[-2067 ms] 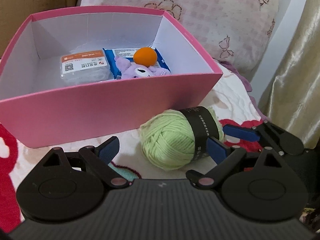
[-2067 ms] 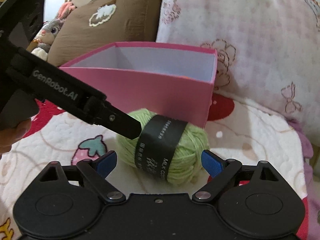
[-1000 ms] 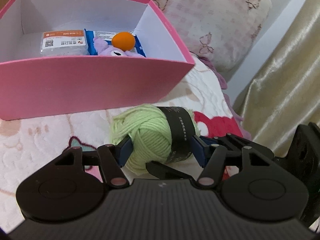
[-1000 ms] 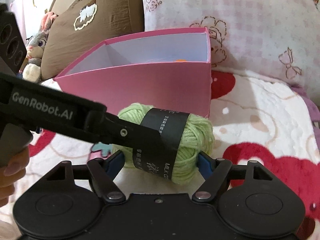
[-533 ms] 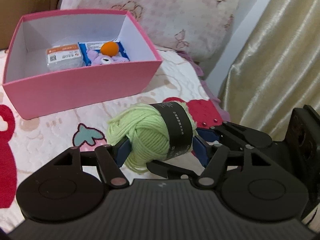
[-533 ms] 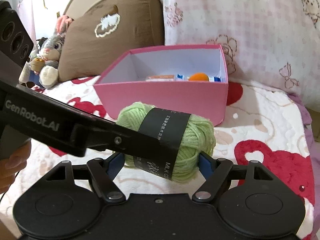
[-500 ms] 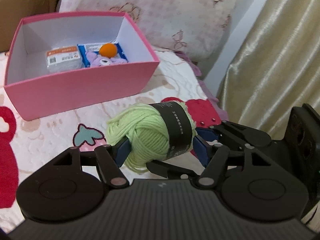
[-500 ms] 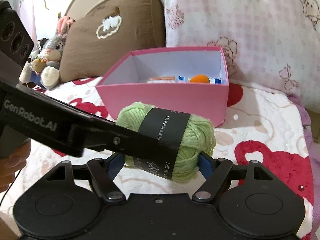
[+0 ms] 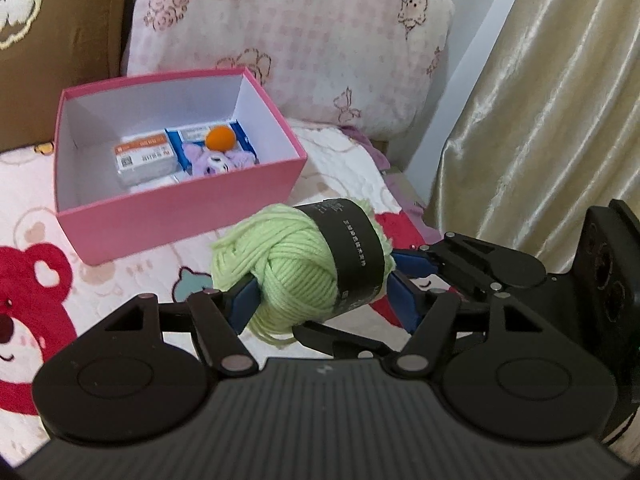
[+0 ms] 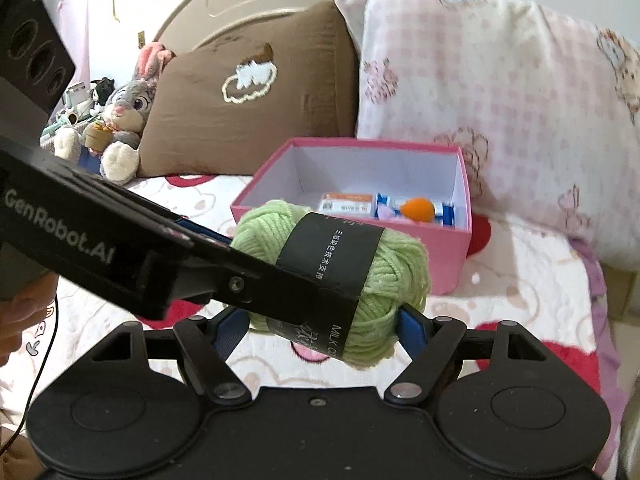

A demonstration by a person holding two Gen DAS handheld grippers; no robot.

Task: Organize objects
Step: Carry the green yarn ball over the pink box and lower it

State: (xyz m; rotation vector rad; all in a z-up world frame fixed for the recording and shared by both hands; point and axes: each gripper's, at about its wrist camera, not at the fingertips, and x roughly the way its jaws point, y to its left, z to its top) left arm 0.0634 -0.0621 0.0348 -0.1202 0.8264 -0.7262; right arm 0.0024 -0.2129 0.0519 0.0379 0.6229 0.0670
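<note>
Since two seconds ago, when the green yarn ball (image 9: 296, 268) lay on the bed (image 9: 32, 208) in front of the pink box (image 9: 176, 216), both claws have closed on it and carried it up off the blanket; it now hangs in the air nearer to me than the box.

I have the left claw (image 9: 320, 300) pressing its blue pads into the yarn's two ends, its jaws having just eased slightly wider, and the right claw (image 10: 320, 324) pinching it across from the other side. The ball's long axis runs side to side between the left claw's pads, tilted a little up to the right, its black paper band (image 9: 352, 252) wrapped around the right half.

From the left wrist I see down into the box ahead and left of the claw: packets, a purple plush (image 9: 216, 162) and an orange ball (image 9: 219, 139). From the right wrist the purple plush is mostly hidden behind the box wall, but that view alone shows a stuffed rabbit (image 10: 120, 120) against a brown pillow (image 10: 248, 92), far left.

The band's print is too small to read fully; the yarn's underside is hidden by claw arms.
</note>
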